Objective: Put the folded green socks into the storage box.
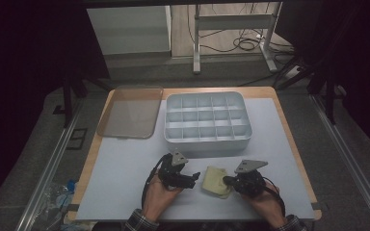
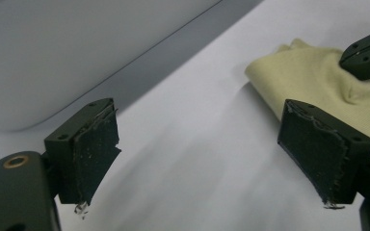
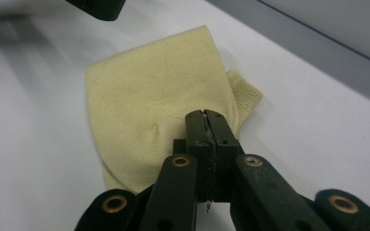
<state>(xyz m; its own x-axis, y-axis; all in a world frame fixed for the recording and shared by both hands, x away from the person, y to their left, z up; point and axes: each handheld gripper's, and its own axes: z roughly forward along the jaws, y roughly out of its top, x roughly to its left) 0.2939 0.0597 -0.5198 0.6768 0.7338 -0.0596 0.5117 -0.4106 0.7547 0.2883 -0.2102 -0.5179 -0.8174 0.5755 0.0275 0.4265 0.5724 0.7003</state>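
Table: bears all things.
Divided bin: at twelve o'clock, its compartments empty.
Lid: at ten o'clock, lying flat.
Yellow cloth: at six o'clock, between the two grippers.
Right gripper: jaws pinched tight on the cloth's edge.
Left gripper: jaws spread wide, holding nothing; best to grip the free corner before lifting.

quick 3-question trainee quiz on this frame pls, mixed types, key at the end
1. True or false: the left gripper is clamped on the yellow cloth.
2. What does the right gripper hold? A) the clear lid B) the yellow cloth C) nothing
3. Fill in: the clear lid lies to the ___ of the divided tray in the high view.

Key: 1 false, its jaws stand wide apart; 2 B; 3 left.
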